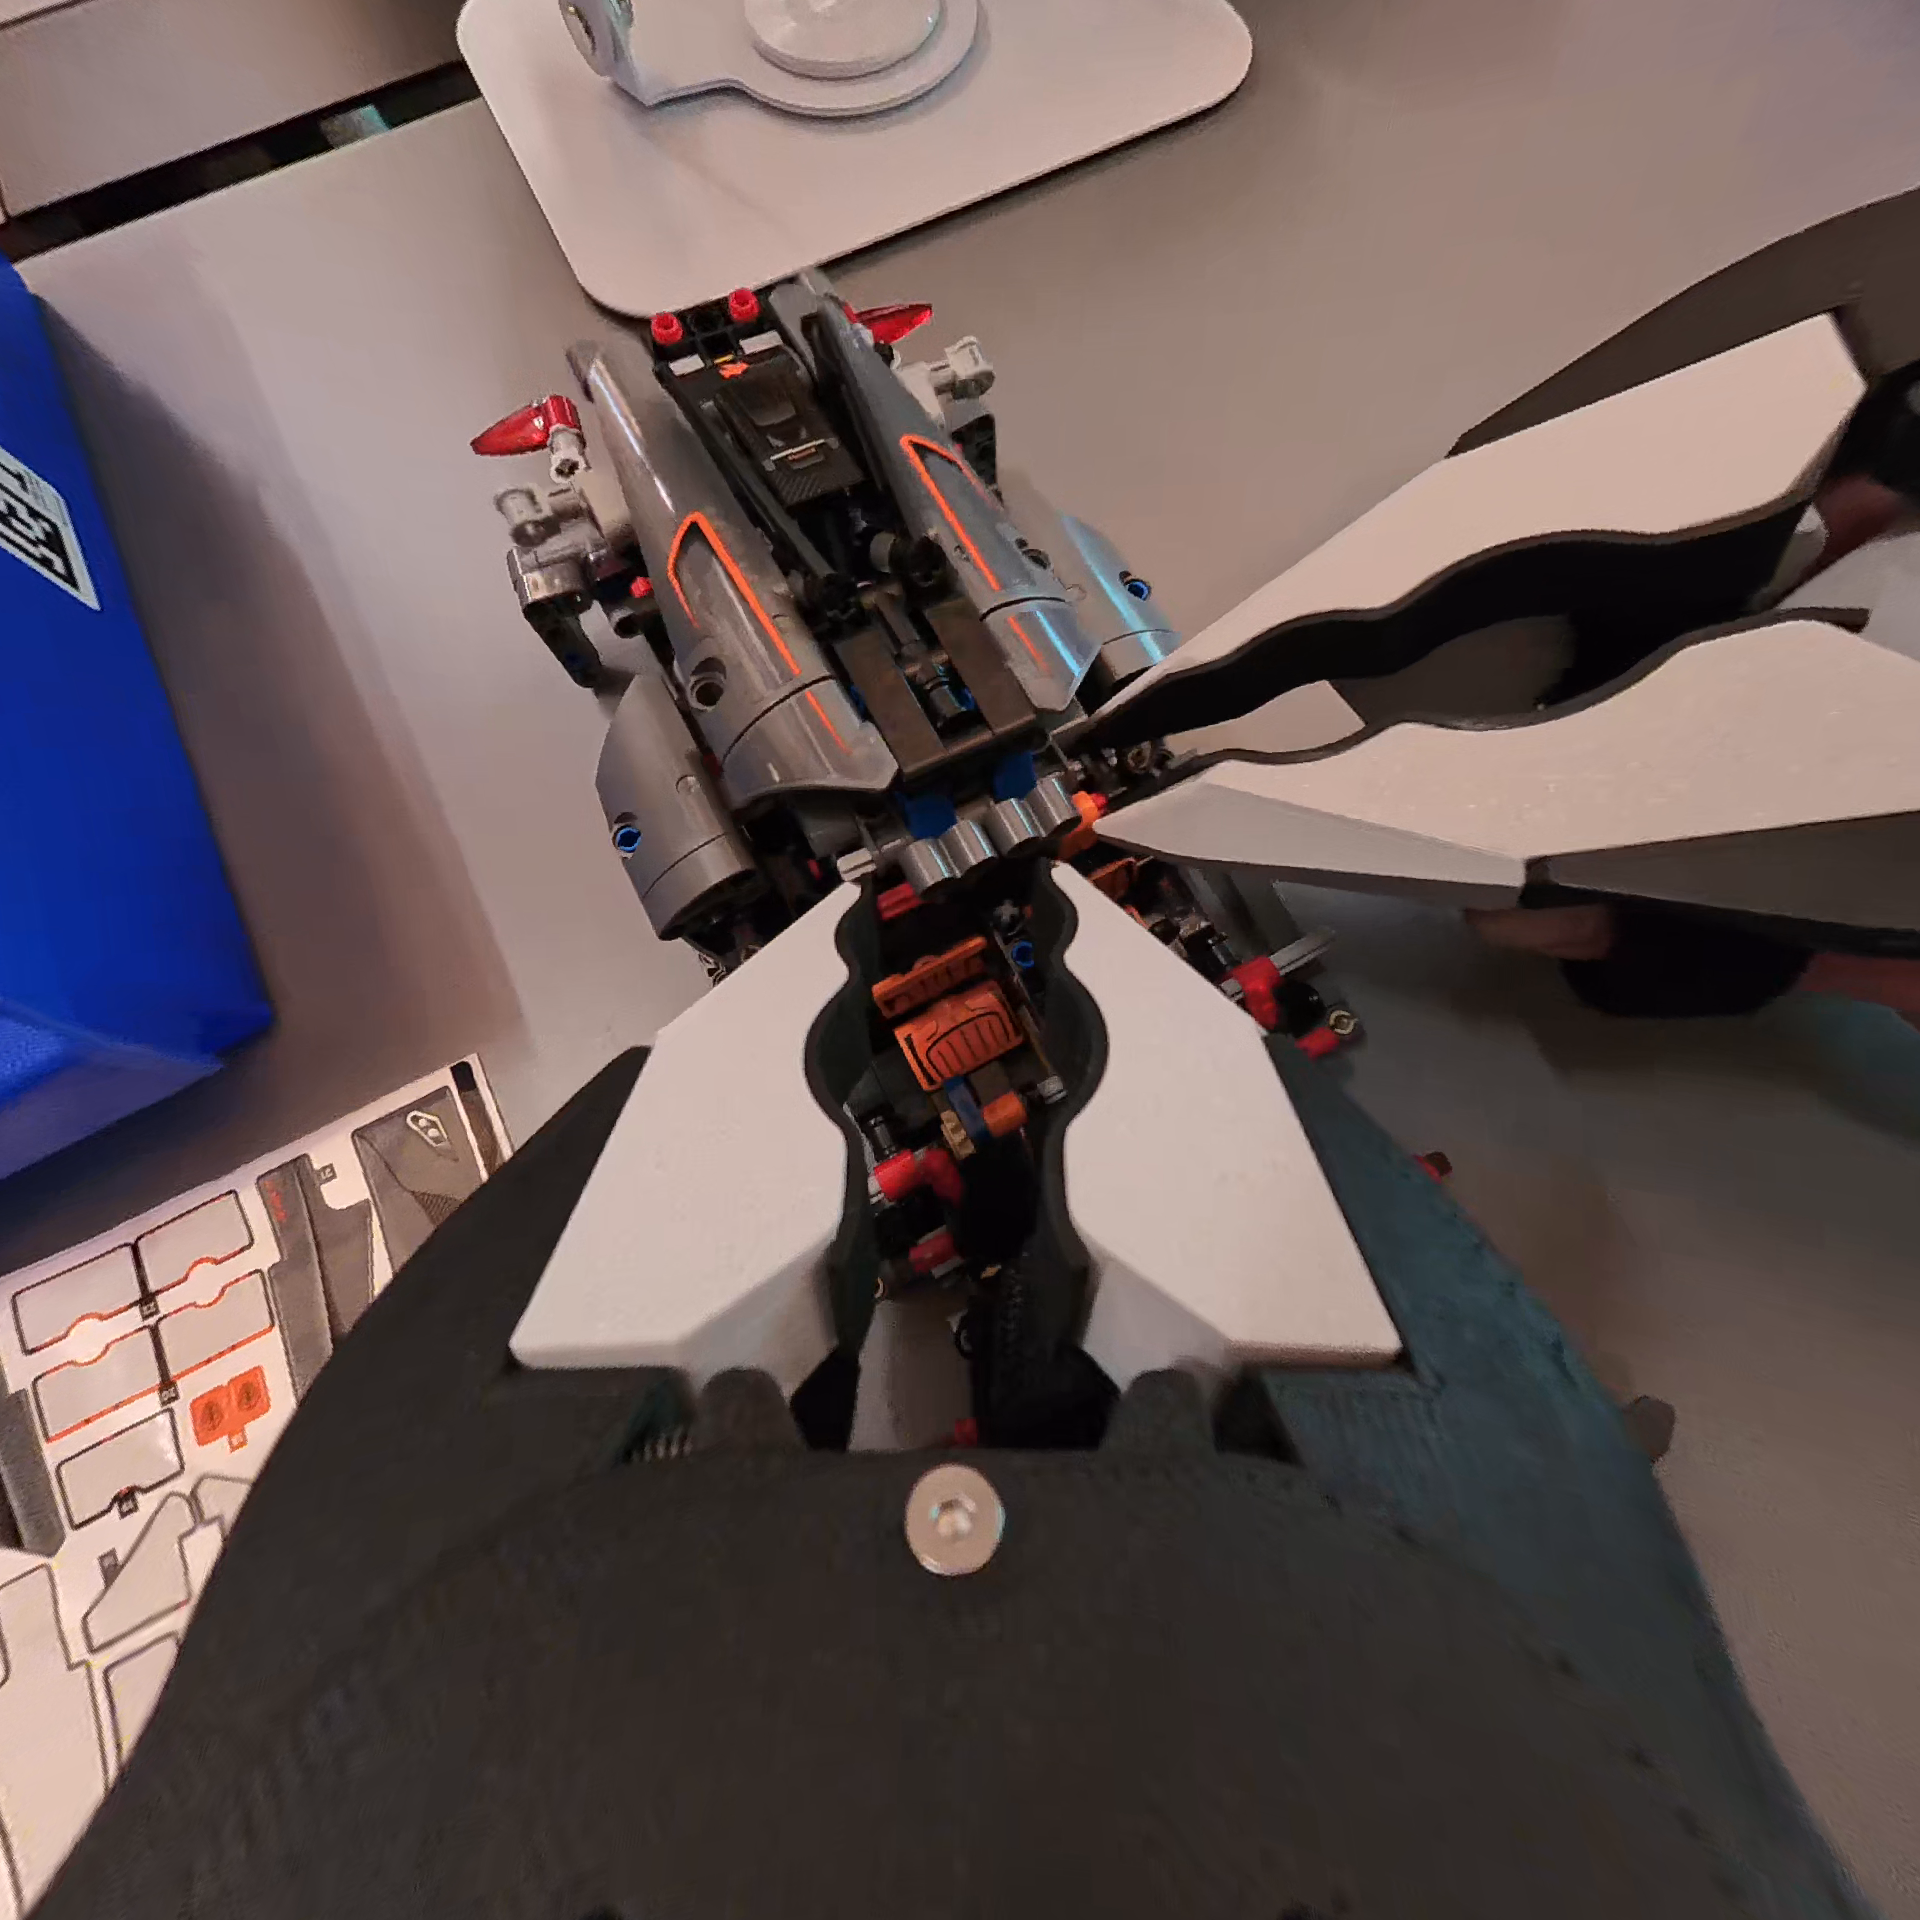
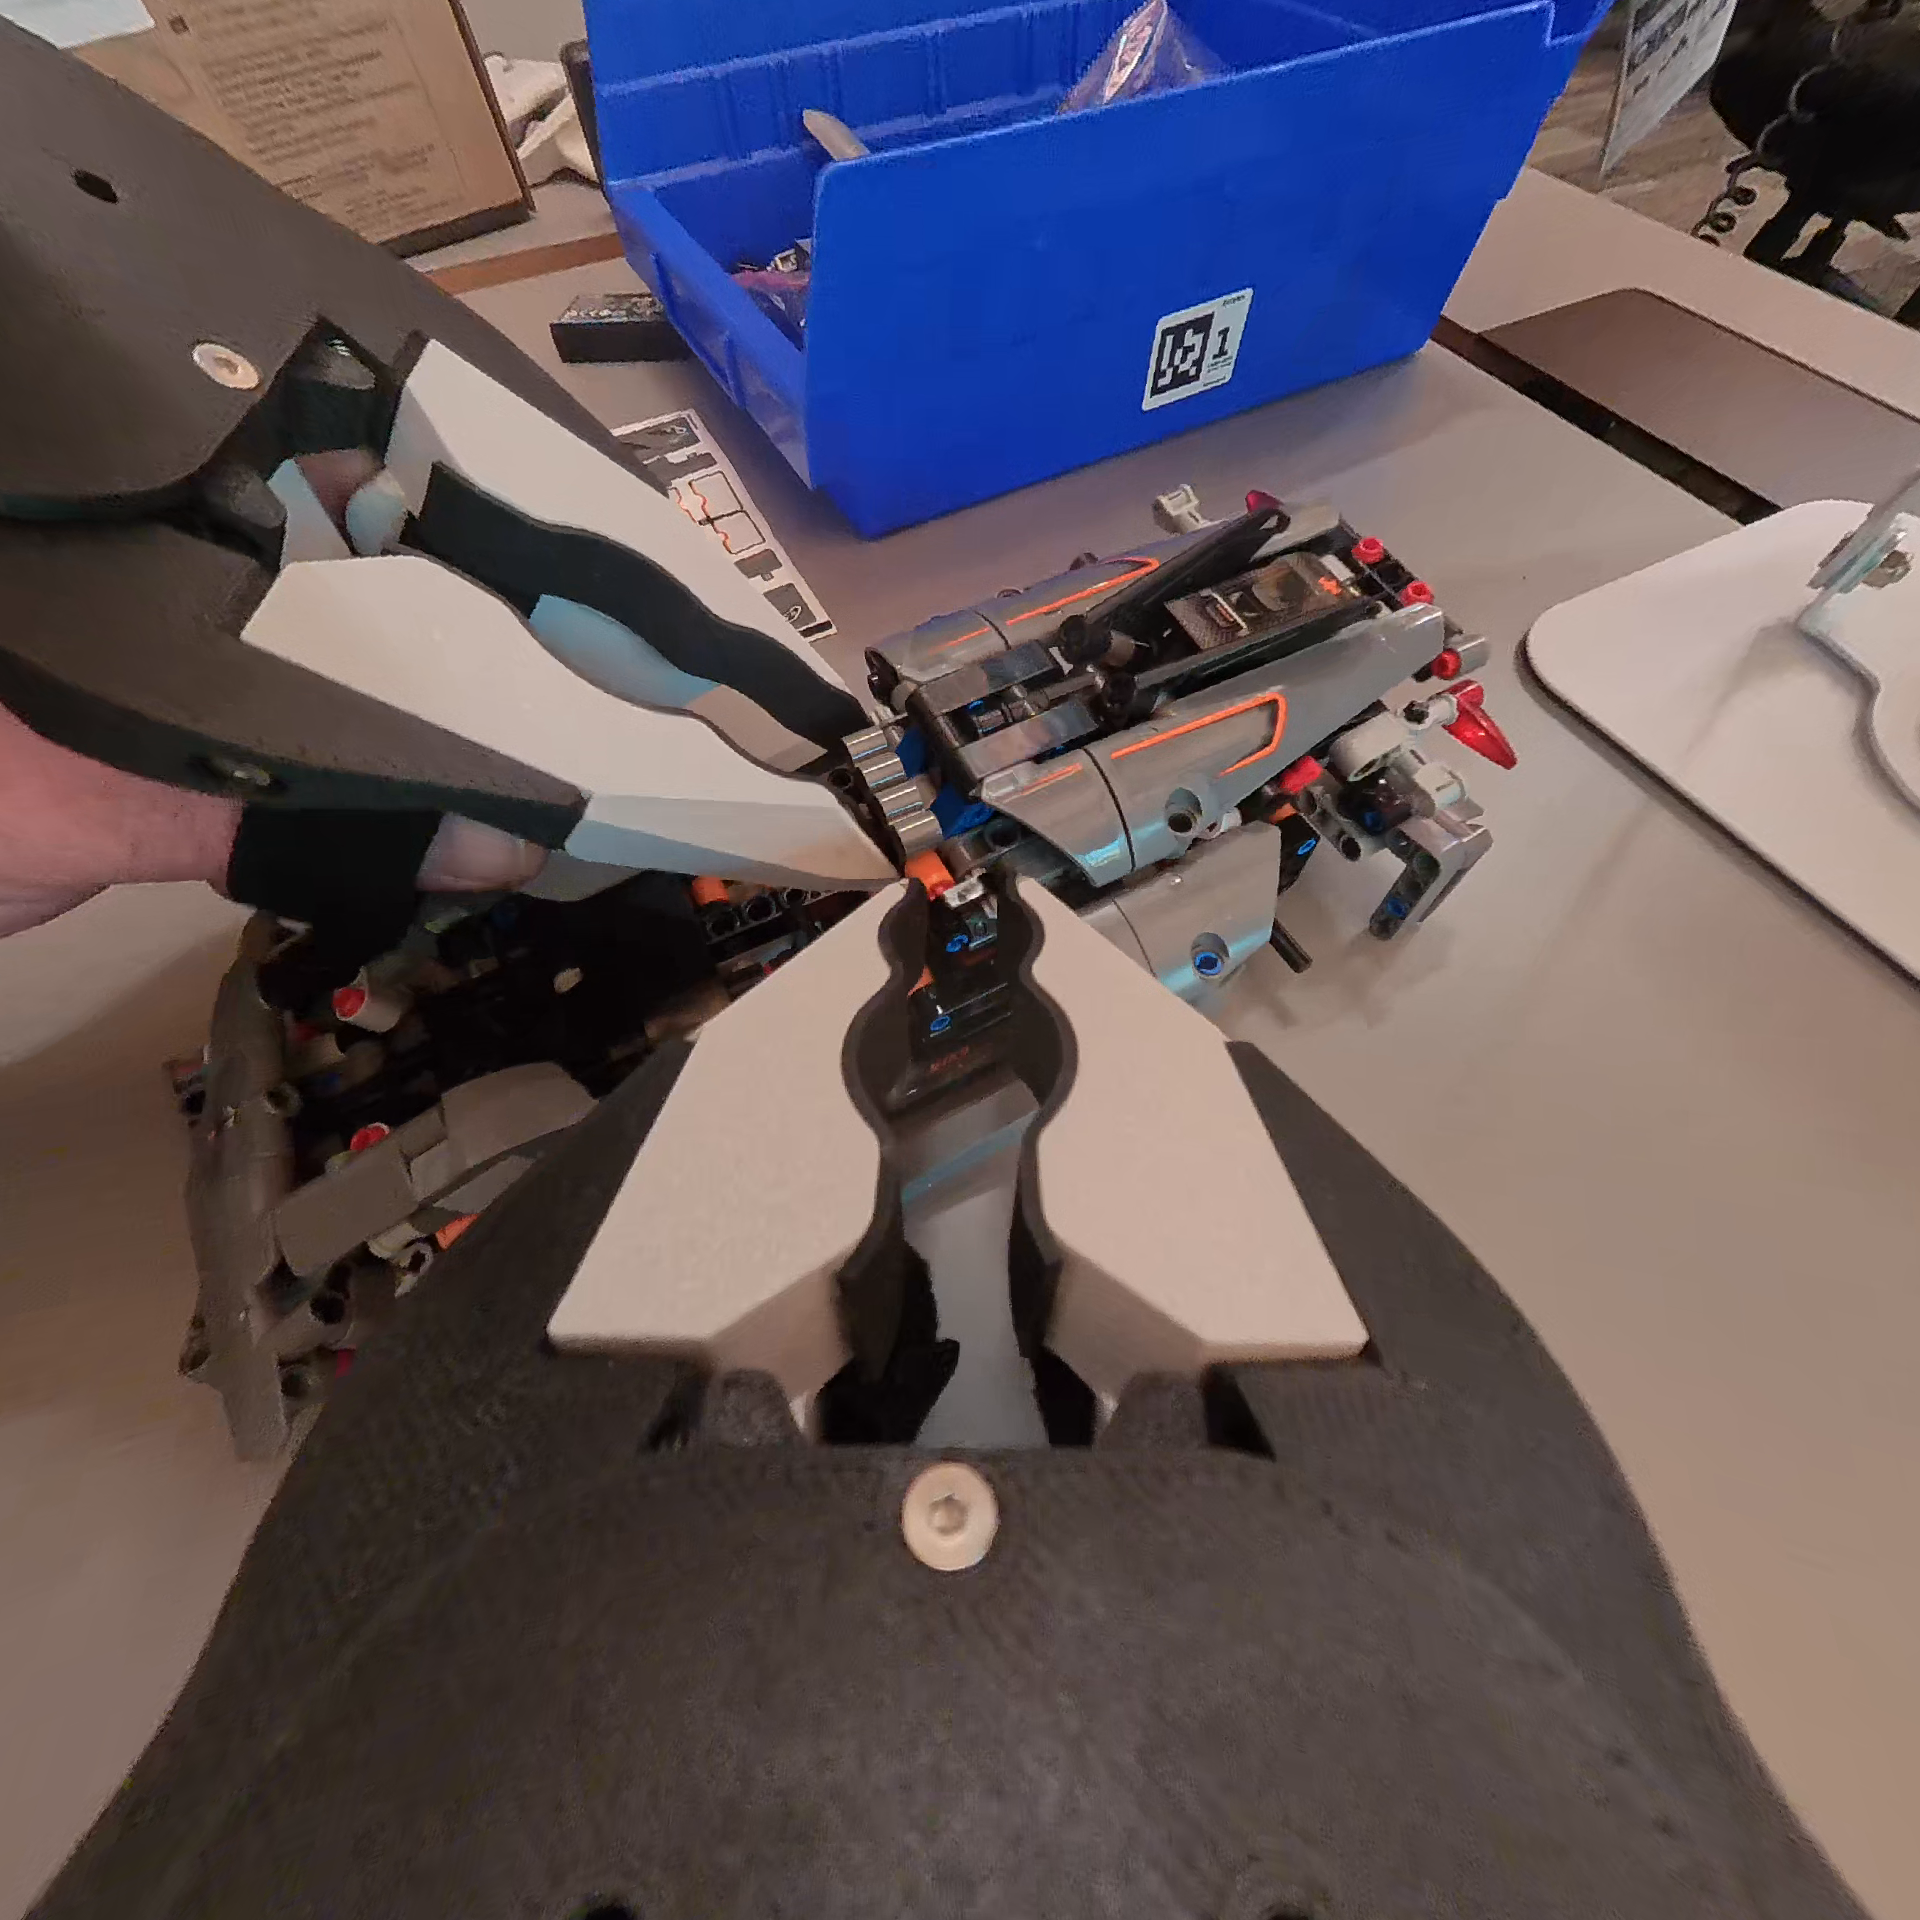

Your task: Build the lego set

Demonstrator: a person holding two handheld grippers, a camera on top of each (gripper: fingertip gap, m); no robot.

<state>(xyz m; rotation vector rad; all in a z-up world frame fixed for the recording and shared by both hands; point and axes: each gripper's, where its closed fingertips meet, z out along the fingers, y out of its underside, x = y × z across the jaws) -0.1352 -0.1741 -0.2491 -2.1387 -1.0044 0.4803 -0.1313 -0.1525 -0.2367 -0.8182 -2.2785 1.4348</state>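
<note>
The lego model (image 1: 831, 582) is a long grey car with orange stripes and red tail lights, lying on the grey table. It also shows in the right wrist view (image 2: 1164, 717). My left gripper (image 1: 956, 883) is closed around the model's middle, its tips on either side of a row of grey cylinders (image 1: 982, 836). From the right wrist view this gripper (image 2: 878, 795) clamps that row (image 2: 891, 790). My right gripper (image 2: 956, 888) comes in from the side, tips pinched on a small orange piece (image 2: 935, 878) beside the cylinders. It shows in the left wrist view (image 1: 1091, 779).
A blue bin (image 2: 1039, 260) stands behind the model, and shows in the left wrist view (image 1: 94, 727). A sticker sheet (image 1: 156, 1351) lies beside it. A white stand base (image 2: 1714, 707) sits at the right. A gloved hand (image 2: 332, 873) holds the left gripper. More of the model (image 2: 364, 1143) lies under it. The tips of both grippers are at nearly the same place.
</note>
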